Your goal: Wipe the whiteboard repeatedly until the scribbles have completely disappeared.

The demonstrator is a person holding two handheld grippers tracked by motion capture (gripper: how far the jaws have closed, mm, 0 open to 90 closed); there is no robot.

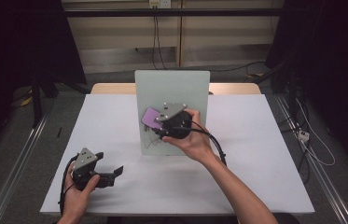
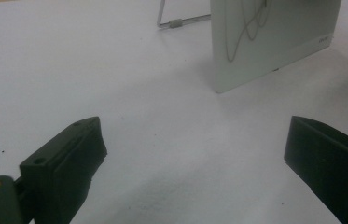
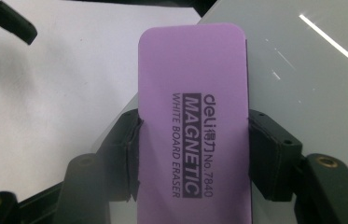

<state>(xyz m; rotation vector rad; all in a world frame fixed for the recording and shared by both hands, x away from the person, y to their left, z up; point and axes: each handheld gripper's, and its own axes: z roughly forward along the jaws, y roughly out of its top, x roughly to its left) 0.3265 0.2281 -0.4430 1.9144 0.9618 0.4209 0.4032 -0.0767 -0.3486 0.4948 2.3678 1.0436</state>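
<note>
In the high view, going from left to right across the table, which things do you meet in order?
Left gripper → purple eraser → right gripper → right hand. The whiteboard stands behind the eraser and right gripper, so its place in the order is unclear.

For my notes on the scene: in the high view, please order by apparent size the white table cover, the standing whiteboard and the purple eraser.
1. White table cover, clearly the largest.
2. Whiteboard, standing upright mid-table.
3. Purple eraser, smallest; it is partly hidden by the right gripper holding it against the board.
</note>
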